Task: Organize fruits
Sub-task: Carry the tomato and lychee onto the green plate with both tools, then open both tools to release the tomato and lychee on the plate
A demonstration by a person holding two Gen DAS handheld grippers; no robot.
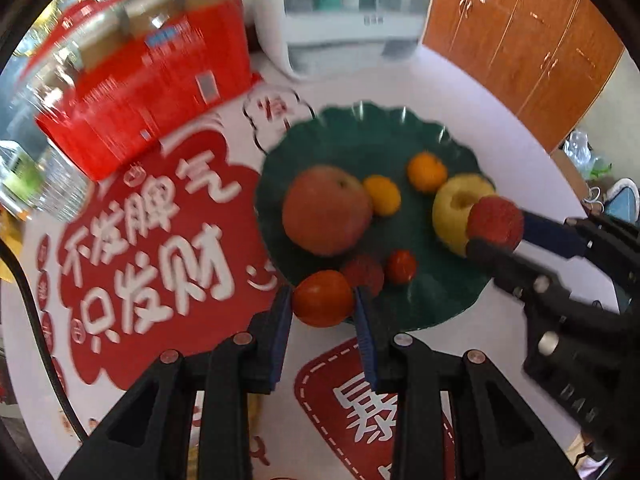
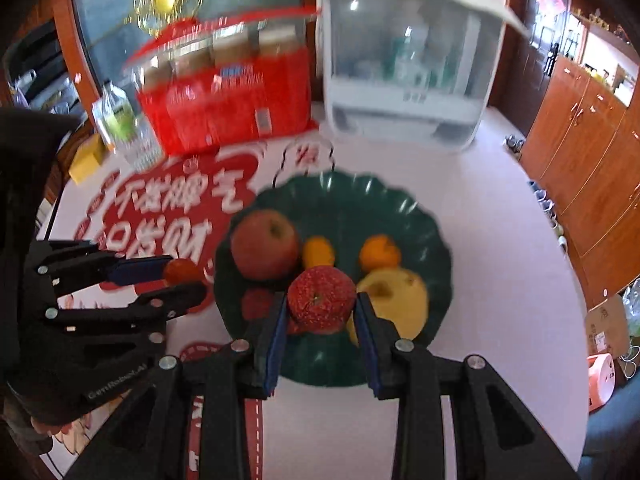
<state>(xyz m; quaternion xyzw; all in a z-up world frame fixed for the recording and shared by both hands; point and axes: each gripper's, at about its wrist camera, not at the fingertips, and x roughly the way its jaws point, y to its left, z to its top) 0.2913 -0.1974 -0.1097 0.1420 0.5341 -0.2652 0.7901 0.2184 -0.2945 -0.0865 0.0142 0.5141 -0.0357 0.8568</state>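
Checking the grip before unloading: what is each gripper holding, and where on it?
Left gripper clamps the tomato by its sides; right gripper clamps the bumpy red fruit by its sides.

Fruit crowds the green plate (image 2: 424, 216); bare table (image 2: 460, 176) lies open toward the white cabinet (image 2: 404, 116).

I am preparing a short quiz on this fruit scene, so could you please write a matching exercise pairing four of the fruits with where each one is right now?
Things:
1. tomato
2. bumpy red fruit
3. red apple
4. yellow apple

Places:
A. on the green plate, on its right side in the left wrist view
B. gripped by the right gripper
C. on the plate's left side
D. gripped by the left gripper

Pairs: 1-D, 2-B, 3-C, 4-A
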